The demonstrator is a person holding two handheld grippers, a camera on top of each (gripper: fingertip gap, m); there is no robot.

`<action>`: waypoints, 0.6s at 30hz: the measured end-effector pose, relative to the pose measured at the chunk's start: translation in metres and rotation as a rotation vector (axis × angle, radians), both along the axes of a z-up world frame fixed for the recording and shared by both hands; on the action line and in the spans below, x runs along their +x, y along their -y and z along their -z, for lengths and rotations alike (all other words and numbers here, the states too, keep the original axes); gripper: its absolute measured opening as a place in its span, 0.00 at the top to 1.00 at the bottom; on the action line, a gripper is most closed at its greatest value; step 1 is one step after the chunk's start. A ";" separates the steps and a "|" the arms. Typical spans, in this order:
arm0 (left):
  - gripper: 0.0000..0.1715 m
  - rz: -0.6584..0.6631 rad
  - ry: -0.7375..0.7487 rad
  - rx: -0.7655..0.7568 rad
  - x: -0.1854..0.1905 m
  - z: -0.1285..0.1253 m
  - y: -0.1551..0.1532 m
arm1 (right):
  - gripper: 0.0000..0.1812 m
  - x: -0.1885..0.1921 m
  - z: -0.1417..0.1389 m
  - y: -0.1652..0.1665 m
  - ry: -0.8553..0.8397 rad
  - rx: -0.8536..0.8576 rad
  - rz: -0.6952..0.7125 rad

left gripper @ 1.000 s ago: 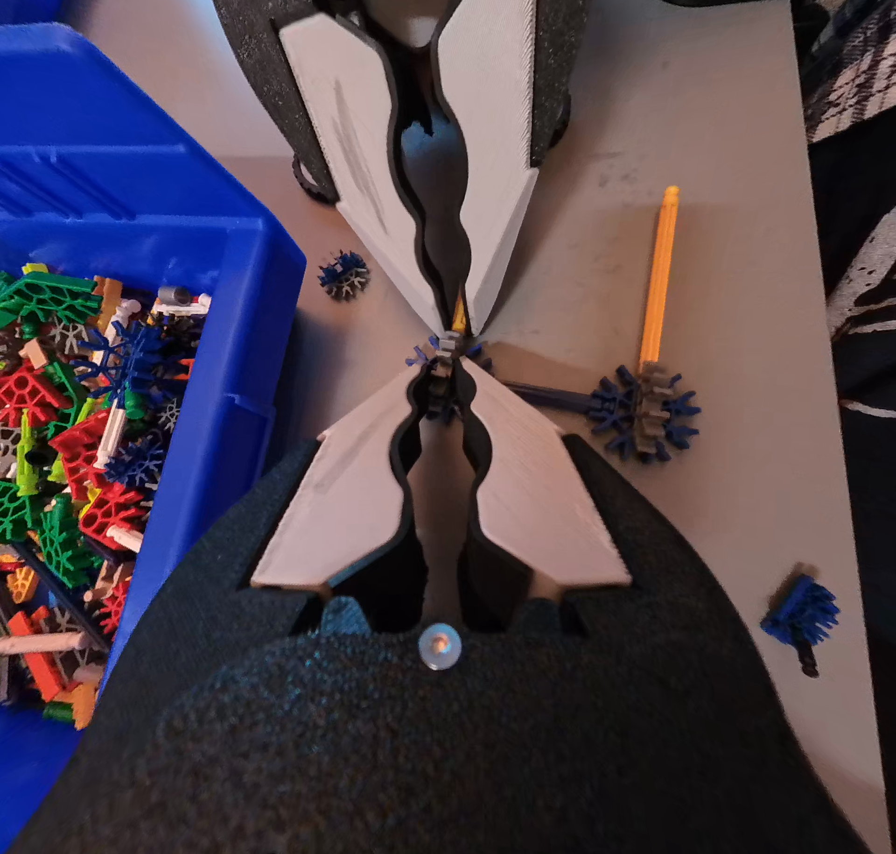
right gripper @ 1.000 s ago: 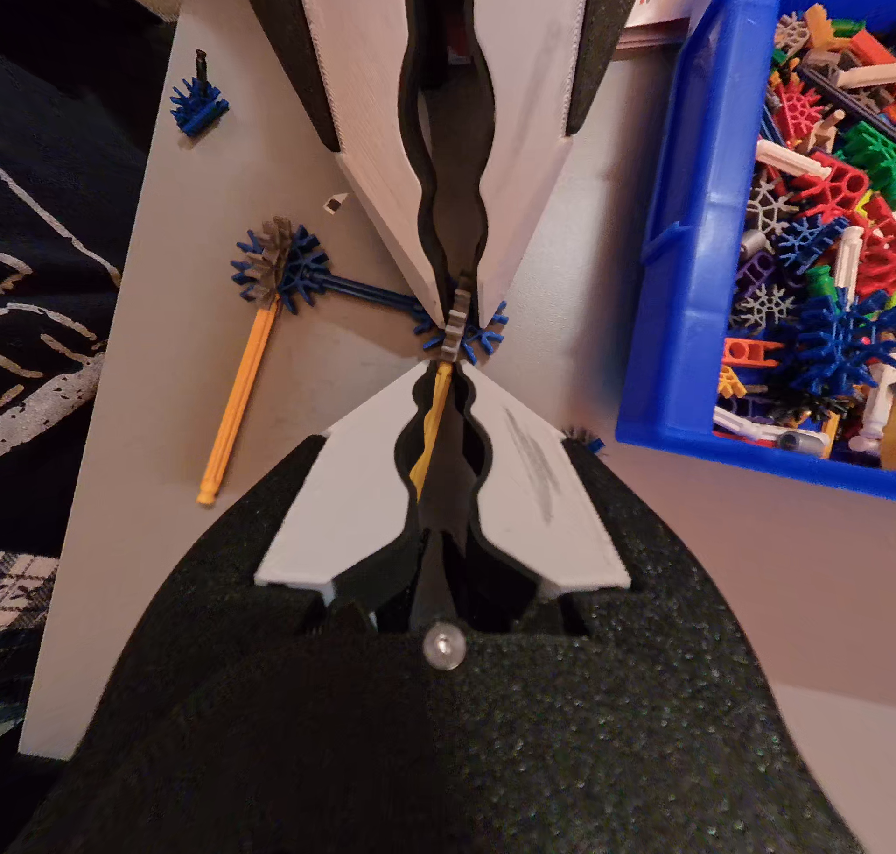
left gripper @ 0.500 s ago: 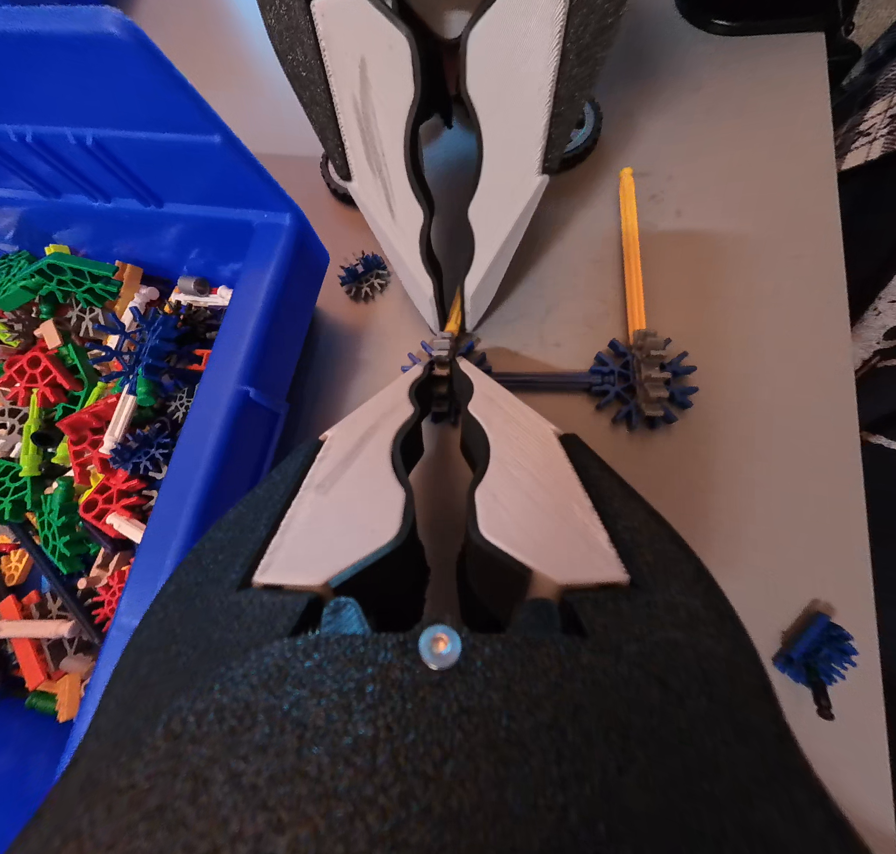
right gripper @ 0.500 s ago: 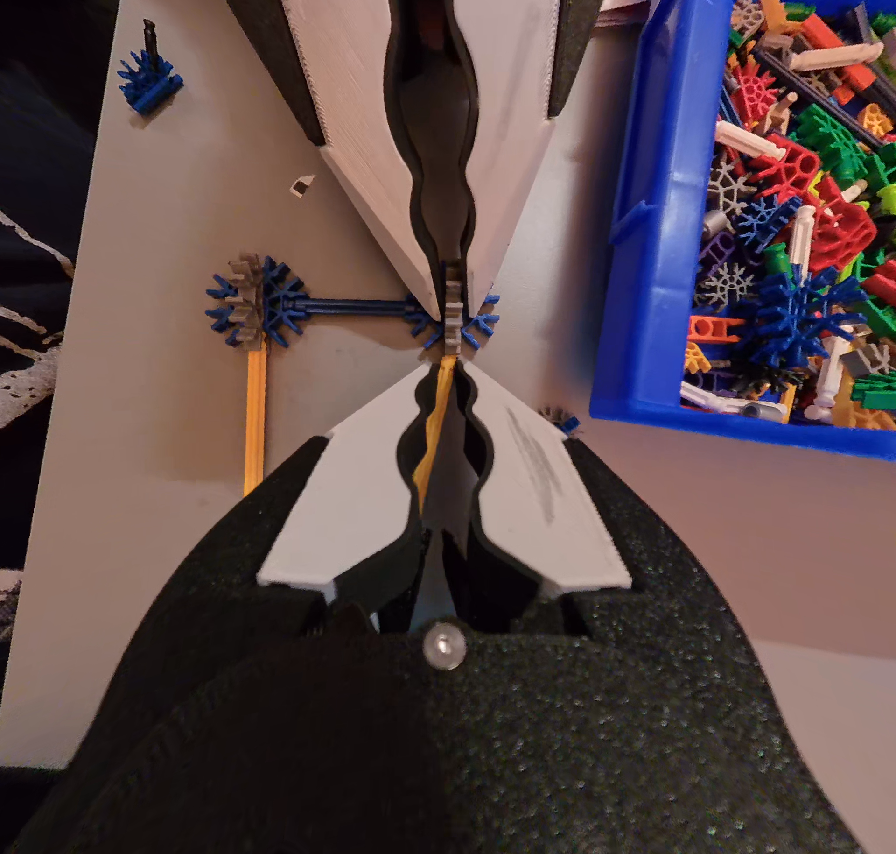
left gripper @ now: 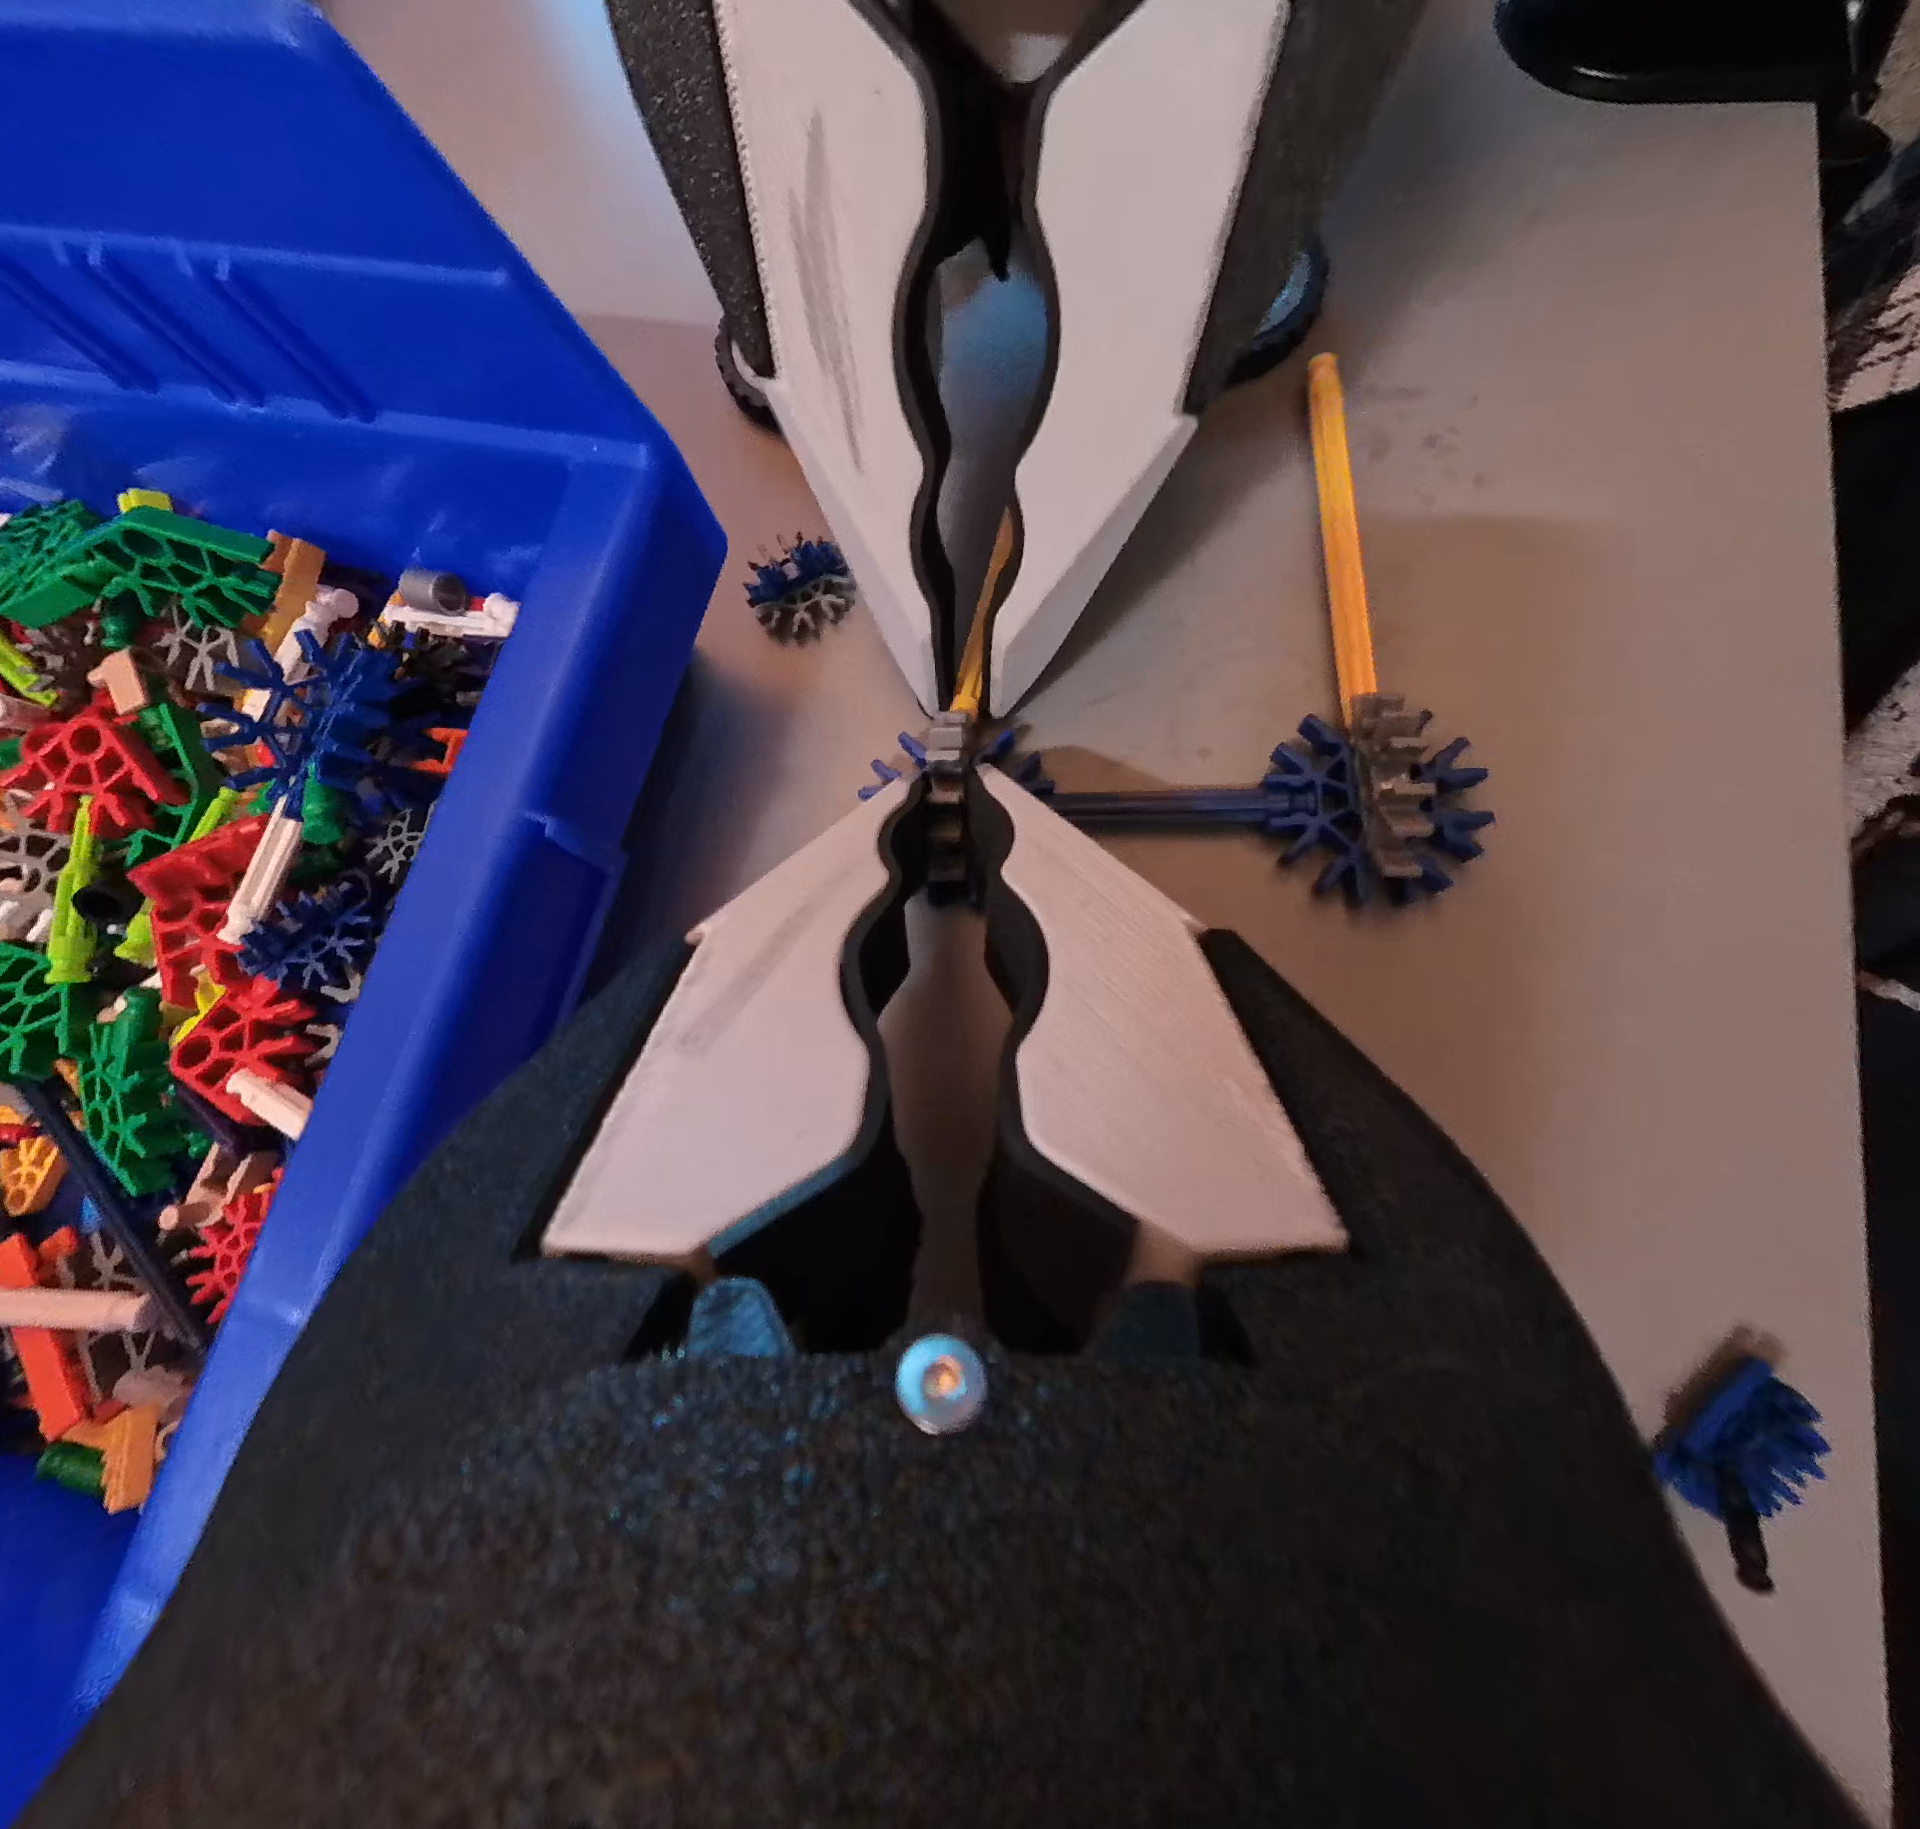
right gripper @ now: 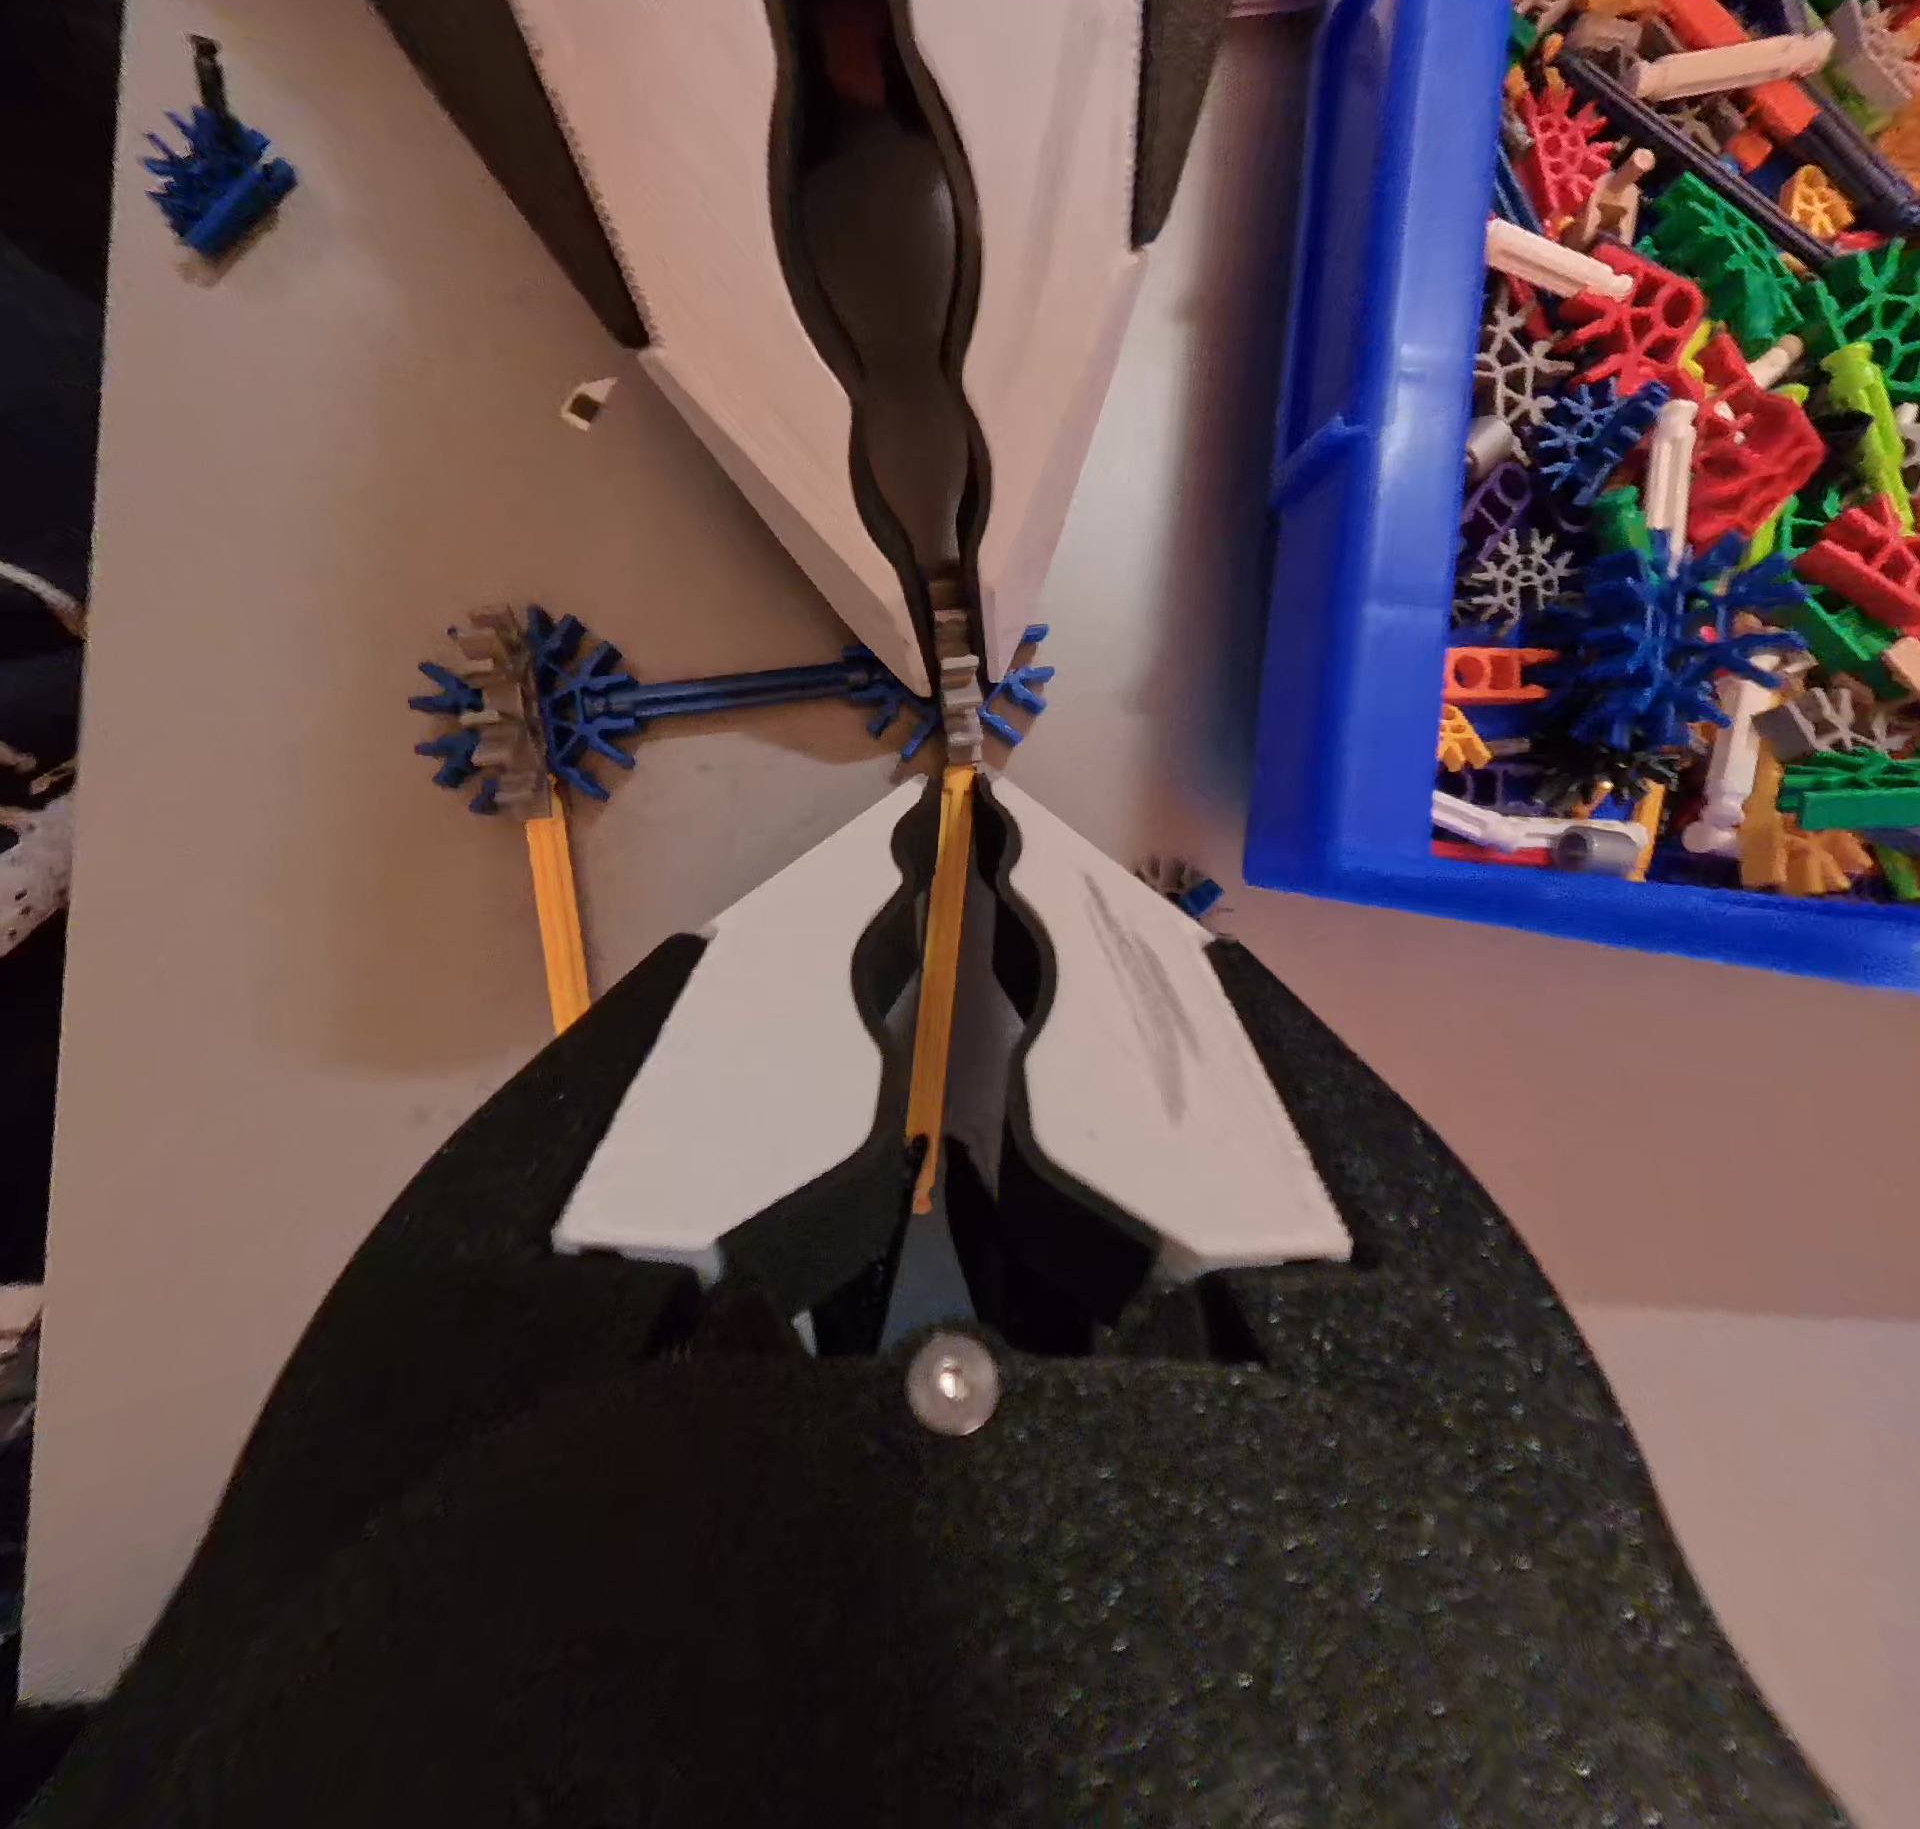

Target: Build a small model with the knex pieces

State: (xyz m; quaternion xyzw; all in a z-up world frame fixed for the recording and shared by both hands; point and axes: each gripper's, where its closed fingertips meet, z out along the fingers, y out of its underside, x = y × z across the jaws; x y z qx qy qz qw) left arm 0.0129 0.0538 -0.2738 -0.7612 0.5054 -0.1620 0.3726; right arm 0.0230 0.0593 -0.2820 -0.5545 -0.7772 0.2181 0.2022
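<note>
My left gripper point(left gripper: 951, 792) is shut on a hub of grey and blue toothed connectors point(left gripper: 948, 740). My right gripper point(right gripper: 956, 782) meets it tip to tip and is shut on a yellow rod point(right gripper: 935, 948) that runs into the same hub point(right gripper: 961, 683). In the left wrist view the right gripper point(left gripper: 961, 699) comes in from the top. In the right wrist view the left gripper point(right gripper: 956, 652) does the same. A dark blue rod point(left gripper: 1153, 800) links this hub to a second blue and grey hub point(left gripper: 1371, 803), which bears another yellow rod point(left gripper: 1345, 532). This assembly lies low over the pale table point(left gripper: 1558, 1052).
A blue bin point(left gripper: 582, 844) full of mixed coloured building pieces stands beside the grippers and also shows in the right wrist view point(right gripper: 1351, 532). A small blue and grey connector point(left gripper: 800, 590) lies by the bin. A blue connector with a short black rod point(left gripper: 1745, 1447) lies near the table edge. The grippers are tip to tip, or close to it.
The assembly has turned a little: the blue rod now lies level and the far yellow rod has swung upright. The yellow rod in my right gripper now runs straight along the jaws. Both grips are unchanged.
</note>
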 end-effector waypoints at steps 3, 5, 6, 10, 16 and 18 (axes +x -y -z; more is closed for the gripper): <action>0.97 -0.067 -0.022 0.011 -0.002 0.000 -0.006 | 0.98 -0.002 0.000 -0.007 -0.001 0.017 0.053; 0.97 -0.115 -0.047 0.025 -0.004 0.000 -0.011 | 0.98 -0.004 0.000 -0.012 -0.006 0.036 0.082; 0.97 -0.133 -0.050 0.023 -0.005 0.000 -0.012 | 0.98 -0.006 0.000 -0.014 -0.006 0.045 0.095; 0.97 -0.195 -0.057 0.016 -0.006 0.000 -0.015 | 0.98 -0.008 0.000 -0.018 -0.010 0.048 0.134; 0.97 -0.230 -0.061 0.021 -0.008 0.000 -0.017 | 0.97 -0.010 0.000 -0.021 -0.010 0.074 0.158; 0.97 -0.222 -0.049 0.016 -0.008 0.000 -0.017 | 0.97 -0.009 0.000 -0.021 -0.009 0.074 0.156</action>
